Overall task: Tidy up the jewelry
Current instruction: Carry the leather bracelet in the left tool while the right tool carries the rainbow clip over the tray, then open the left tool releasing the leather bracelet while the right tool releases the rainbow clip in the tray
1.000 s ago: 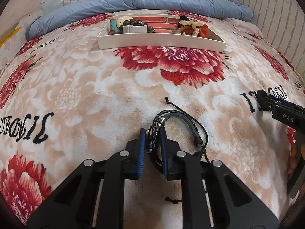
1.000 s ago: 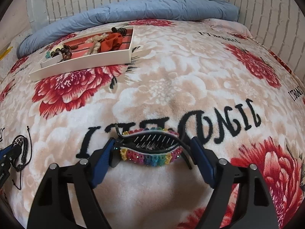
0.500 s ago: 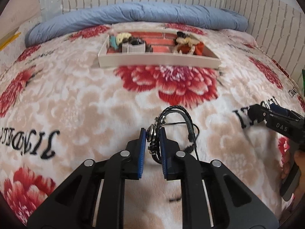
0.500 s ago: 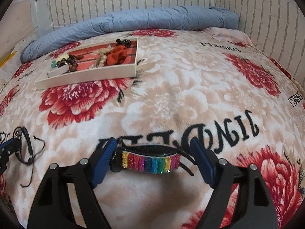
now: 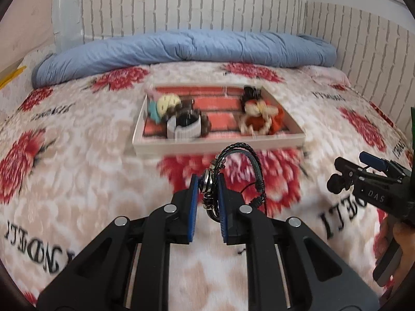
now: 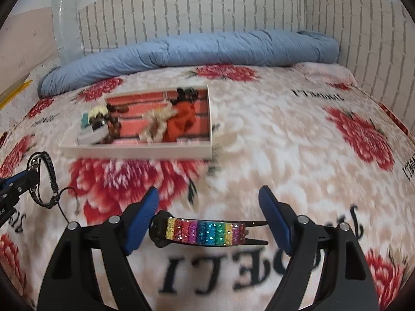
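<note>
My left gripper [image 5: 207,178] is shut on a black braided bracelet [image 5: 255,160], which hangs above the floral blanket with its cords dangling. In the right wrist view the same bracelet [image 6: 50,165] shows at the far left, pinched in the left gripper [image 6: 28,175]. My right gripper [image 6: 207,191] stands wide and is shut endwise on a rainbow rhinestone hair clip [image 6: 207,233], held clear of the blanket. A white tray [image 5: 218,146] with a red lining lies ahead of both grippers. It holds beads, a white band and an orange scrunchie.
A rolled blue duvet [image 5: 181,49] lies along the head of the bed against a white brick-pattern wall [image 5: 181,5], which also runs down the right side. A person's hand [image 5: 404,235] holds the right gripper's handle. The tray's middle section [image 6: 145,103] shows bare lining.
Both grippers have lifted off the blanket with the bracelet and the hair clip and moved closer to the tray. The views have tilted up, showing more wall.
</note>
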`<state>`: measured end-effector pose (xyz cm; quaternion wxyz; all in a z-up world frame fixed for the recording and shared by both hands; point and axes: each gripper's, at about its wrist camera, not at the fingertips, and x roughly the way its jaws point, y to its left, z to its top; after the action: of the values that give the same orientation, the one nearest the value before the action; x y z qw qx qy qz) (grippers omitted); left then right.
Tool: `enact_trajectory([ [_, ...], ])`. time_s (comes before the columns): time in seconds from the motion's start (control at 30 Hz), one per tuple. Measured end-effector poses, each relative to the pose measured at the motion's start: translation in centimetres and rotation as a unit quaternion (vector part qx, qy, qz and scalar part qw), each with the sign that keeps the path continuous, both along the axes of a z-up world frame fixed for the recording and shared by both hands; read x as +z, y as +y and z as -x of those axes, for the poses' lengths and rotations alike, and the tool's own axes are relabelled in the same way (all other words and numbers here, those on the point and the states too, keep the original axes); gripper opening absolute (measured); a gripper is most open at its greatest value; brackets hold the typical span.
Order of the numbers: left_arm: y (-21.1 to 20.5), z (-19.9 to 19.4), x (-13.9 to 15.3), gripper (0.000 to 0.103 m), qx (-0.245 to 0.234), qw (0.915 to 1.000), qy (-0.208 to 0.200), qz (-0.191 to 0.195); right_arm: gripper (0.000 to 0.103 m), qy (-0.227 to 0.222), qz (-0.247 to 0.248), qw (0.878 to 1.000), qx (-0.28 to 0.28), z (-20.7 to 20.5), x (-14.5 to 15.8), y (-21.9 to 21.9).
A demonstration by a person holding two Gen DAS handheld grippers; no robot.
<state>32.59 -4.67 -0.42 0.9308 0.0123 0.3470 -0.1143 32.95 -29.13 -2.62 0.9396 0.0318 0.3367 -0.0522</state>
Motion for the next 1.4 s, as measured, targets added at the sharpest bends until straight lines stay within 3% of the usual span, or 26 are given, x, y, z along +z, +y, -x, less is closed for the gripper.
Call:
enact_trajectory([
  [0.3, -0.4, -7.5, 3.2, 0.013, 0.004, 0.9988, -0.045, 0.016, 0.078, -0.033, -0.006, 0.999, 0.007, -7.7, 2.4, 1.2],
  [0.6, -0.2, -15.7, 4.3, 0.013, 0.019, 0.9972, -0.069, 0.021, 0.078, -0.055, -0.004, 0.998, 0.012, -15.5, 3.1, 2.5],
  [1.03, -0.3, -24.5, -1.2, 0.013, 0.018, 0.9997, -0.015, 0.01, 0.078, -0.04, 0.006, 0.999, 0.021, -21.8, -0.4, 3.4],
  [1.4, -0.1, -25.4, -3.3, 0.013, 0.028, 0.9996, 0.006, -0.003, 0.078, -0.028, 0.022, 0.999, 0.022, -22.7, -1.7, 3.9],
])
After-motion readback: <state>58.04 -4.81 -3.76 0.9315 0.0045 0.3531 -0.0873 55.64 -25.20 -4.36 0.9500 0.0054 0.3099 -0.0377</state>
